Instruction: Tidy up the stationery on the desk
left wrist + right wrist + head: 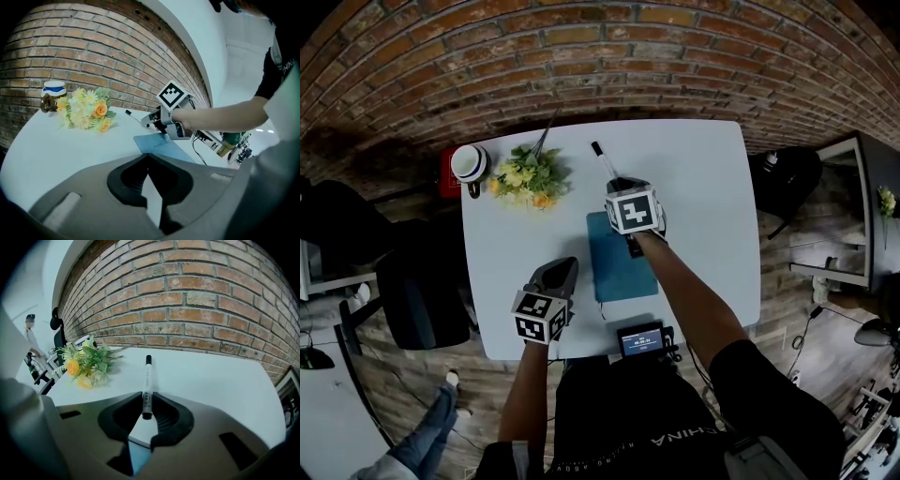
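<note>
Though mostly outside, pen (pixel 147 377) between right tongs (pixel 147 401).

Left claw (pixel 563 269) closed, empty — right claw (pixel 621 182), arm outstretched, pinching a marker (pixel 603 161).

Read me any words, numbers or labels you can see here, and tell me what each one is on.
"HINA": on the person's black shirt; any letter before it is unclear.
Small screen at the desk's near edge: digits, too small to read.
Pen: barrel print, too blurred.
Blue notebook: faint cover print, unreadable.
</note>
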A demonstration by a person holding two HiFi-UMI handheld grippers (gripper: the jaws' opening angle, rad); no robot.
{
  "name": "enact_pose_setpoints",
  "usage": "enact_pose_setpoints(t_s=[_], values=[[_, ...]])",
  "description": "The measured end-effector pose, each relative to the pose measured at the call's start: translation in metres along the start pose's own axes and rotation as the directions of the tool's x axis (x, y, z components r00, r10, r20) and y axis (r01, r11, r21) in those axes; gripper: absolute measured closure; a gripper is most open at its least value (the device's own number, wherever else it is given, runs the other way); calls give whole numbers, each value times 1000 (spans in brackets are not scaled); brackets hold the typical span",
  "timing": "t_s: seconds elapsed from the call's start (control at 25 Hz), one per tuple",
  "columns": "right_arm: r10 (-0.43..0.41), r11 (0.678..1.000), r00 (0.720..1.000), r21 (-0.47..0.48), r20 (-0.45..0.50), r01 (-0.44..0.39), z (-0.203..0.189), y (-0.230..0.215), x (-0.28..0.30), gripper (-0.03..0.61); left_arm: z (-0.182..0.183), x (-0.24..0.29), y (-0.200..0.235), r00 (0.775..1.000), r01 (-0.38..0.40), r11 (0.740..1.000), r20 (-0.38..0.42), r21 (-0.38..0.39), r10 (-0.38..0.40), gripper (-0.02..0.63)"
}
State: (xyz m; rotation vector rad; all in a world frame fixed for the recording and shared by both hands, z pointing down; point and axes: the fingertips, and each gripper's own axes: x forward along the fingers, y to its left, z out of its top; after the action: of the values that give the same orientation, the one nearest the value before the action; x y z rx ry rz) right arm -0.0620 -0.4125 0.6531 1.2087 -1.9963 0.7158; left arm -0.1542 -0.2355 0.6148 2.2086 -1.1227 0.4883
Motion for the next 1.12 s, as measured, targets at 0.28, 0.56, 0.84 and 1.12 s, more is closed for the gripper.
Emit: enact_pose_setpoints(t_s=[0.28, 0.56, 0.84, 1.12], values=[[3, 1000, 999, -15, 48, -3, -5, -14, -43, 503, 7, -2, -19, 1000, 3, 1000, 15, 23, -4, 603], [6, 1000, 996, -15, 85, -5, -36, -37, -102, 503, 12, -1, -49, 999, 7, 999, 32, 47, -9, 603], [-1, 999, 994, 54, 106, -5, -84, -60, -155, 503, 5, 3, -84, 1000, 11, 999, 29, 52, -13, 603], [-13, 991, 994, 137, 106, -2, -125, -81, -186, 503, -1, 9, -114, 999, 18, 998, 26, 65, -19, 603]])
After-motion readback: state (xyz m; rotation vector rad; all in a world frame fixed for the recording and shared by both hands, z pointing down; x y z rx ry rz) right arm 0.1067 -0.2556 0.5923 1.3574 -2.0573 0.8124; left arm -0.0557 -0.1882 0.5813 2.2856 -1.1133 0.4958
